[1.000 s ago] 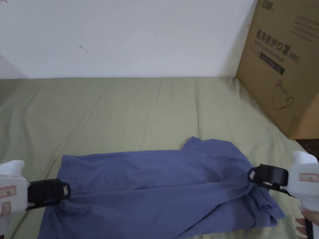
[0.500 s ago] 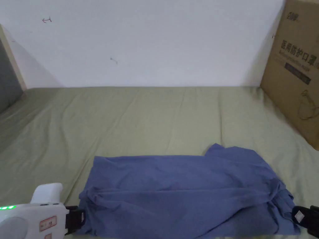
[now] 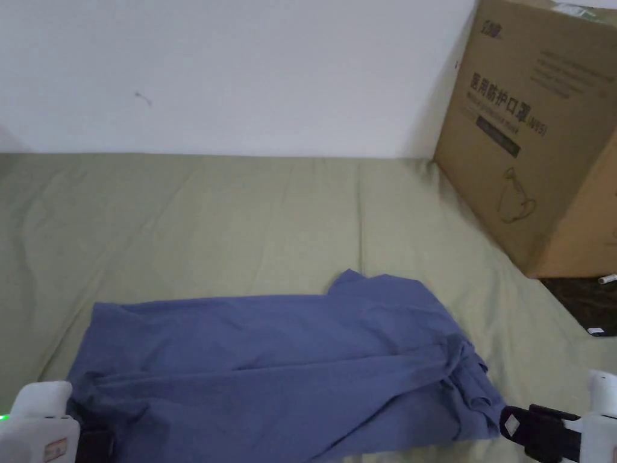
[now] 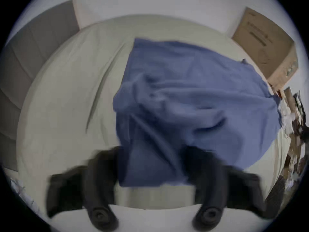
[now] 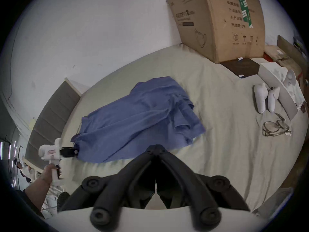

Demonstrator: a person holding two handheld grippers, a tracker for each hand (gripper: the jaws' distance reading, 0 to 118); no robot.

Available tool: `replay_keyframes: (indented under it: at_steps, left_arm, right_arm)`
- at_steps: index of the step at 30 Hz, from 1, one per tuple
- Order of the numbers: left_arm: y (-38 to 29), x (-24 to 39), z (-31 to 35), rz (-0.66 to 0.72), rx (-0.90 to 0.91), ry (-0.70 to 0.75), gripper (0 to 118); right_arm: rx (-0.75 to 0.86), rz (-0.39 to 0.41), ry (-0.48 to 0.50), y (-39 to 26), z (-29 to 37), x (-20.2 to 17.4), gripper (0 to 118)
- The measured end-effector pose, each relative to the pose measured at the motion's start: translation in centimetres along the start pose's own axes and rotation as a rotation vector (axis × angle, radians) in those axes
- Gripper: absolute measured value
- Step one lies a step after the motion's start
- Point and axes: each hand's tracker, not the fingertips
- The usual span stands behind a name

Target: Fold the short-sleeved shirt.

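Head view: the blue shirt (image 3: 283, 368) lies lengthwise on the green sheet (image 3: 241, 217), well left of the box (image 3: 530, 132). The left gripper (image 3: 90, 443) touches its left end; the right gripper (image 3: 512, 425) sits just off its right end.

Left gripper view: its jaws stand wide, with shirt (image 4: 184, 101) cloth between them, blurred.

Right gripper view: the right gripper (image 5: 156, 147) has its jaws pressed together, empty, just beside the shirt (image 5: 133, 121).

The shirt (image 3: 283, 368) lies on the bed sheet (image 3: 241, 223), a gripper at each end. The cardboard box (image 3: 530, 132) stands behind, right.
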Motion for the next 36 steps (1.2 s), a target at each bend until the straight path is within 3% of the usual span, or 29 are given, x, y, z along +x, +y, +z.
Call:
replay_keyframes:
  at_steps: [1, 3, 4, 6, 8, 10, 12, 15, 17, 18, 20, 21, 22, 25, 28, 36]
  left_arm:
    - [0.1, 0.2, 0.8, 0.008, 0.028, -0.021, 8]
    - [0.5, -0.1, 2.0, 0.063, 0.037, -0.153, 8]
    - [0.8, -0.3, 2.4, 0.076, 0.03, -0.159, 8]
    - [1.4, -0.9, 3.2, 0.021, 0.042, -0.08, 8]
    - [1.8, -1.9, 3.7, 0.002, 0.057, -0.069, 8]
    - [1.5, -1.5, 4.5, 0.028, 0.04, -0.076, 8]
    - [1.3, -1.8, 4.5, 0.062, 0.026, -0.087, 8]
    - [1.6, -2.1, 4.1, 0.065, 0.02, -0.085, 8]
    - [1.5, -1.6, 3.9, 0.061, 0.015, -0.077, 8]
    - [1.9, -2.0, 3.5, 0.059, 0.013, -0.071, 8]
    - [2.0, -1.8, 3.3, 0.058, 0.008, -0.066, 8]
    - [2.0, -1.7, 3.4, 0.066, 0.005, -0.074, 8]
    - [2.2, -1.9, 3.4, 0.066, 0.007, -0.074, 8]
    - [2.5, -1.8, 4.4, 0.065, 0.026, -0.079, 8]
    - [2.9, -2.2, 5.8, 0.074, 0.041, -0.099, 8]
    - [1.3, -3.1, 10.8, 0.048, 0.061, -0.132, 8]
  right_arm:
    - [-0.002, -0.003, -0.026, 0.2, -0.7, 0.6, 0]
    - [-0.011, -0.005, -0.094, 0.9, -1.9, 1.8, 0]
    - [-0.014, 0.001, -0.094, 1.4, -2.8, 2.1, 22]
    - [-0.072, -0.027, -0.063, 2.6, -5.1, 3.2, 114]
    - [-0.171, -0.102, -0.115, 3.6, -7.7, 5.0, 116]
    - [-0.189, -0.132, -0.106, 4.7, -10.6, 5.6, 116]
    - [-0.244, -0.122, -0.167, 5.1, -13.2, 8.0, 116]
    - [-0.326, -0.043, -0.242, 4.8, -15.2, 7.4, 115]
    - [-0.371, -0.018, -0.266, 4.7, -15.6, 7.0, 106]
    - [-0.362, 0.034, -0.296, 4.8, -15.3, 6.4, 102]
    - [-0.334, 0.115, -0.281, 4.9, -14.0, 4.8, 78]
    - [-0.32, 0.137, -0.261, 5.0, -13.6, 4.3, 54]
    - [-0.309, 0.155, -0.251, 5.1, -13.2, 3.8, 7]
    - [-0.31, 0.15, -0.196, 4.6, -11.2, 3.6, 3]
    - [-0.267, 0.201, -0.232, 5.0, -8.8, 3.1, 3]
    - [-0.244, 0.199, -0.195, 3.3, -0.7, 4.0, 3]
